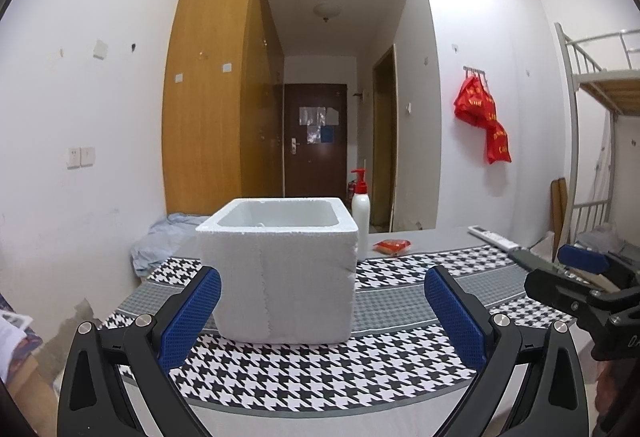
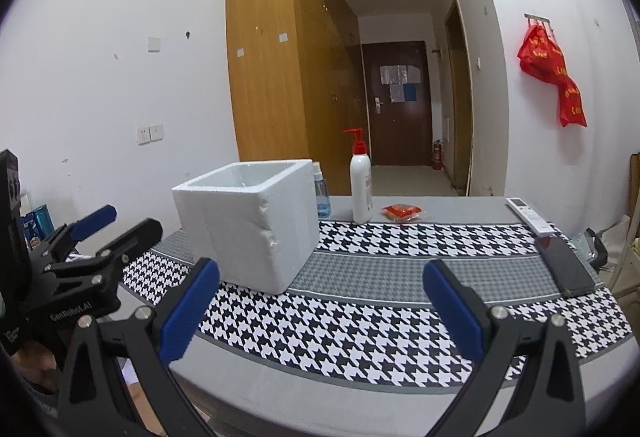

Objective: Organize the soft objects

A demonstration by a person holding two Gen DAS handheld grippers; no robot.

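A white foam box [image 1: 280, 277] stands open-topped on the houndstooth-covered table [image 1: 320, 373]; it also shows in the right wrist view [image 2: 248, 225]. A small red packet [image 1: 393, 246] lies on the table behind it, also in the right wrist view [image 2: 402, 212]. A light blue cloth [image 1: 160, 241] lies bunched at the table's far left. My left gripper [image 1: 322, 311] is open and empty just in front of the box. My right gripper [image 2: 320, 303] is open and empty over the table's near middle, right of the box.
A white pump bottle [image 2: 361, 189] and a small blue bottle [image 2: 322, 197] stand behind the box. A white remote [image 2: 528, 215] and a dark phone [image 2: 564, 265] lie at the table's right. A bunk bed frame [image 1: 592, 77] stands to the right.
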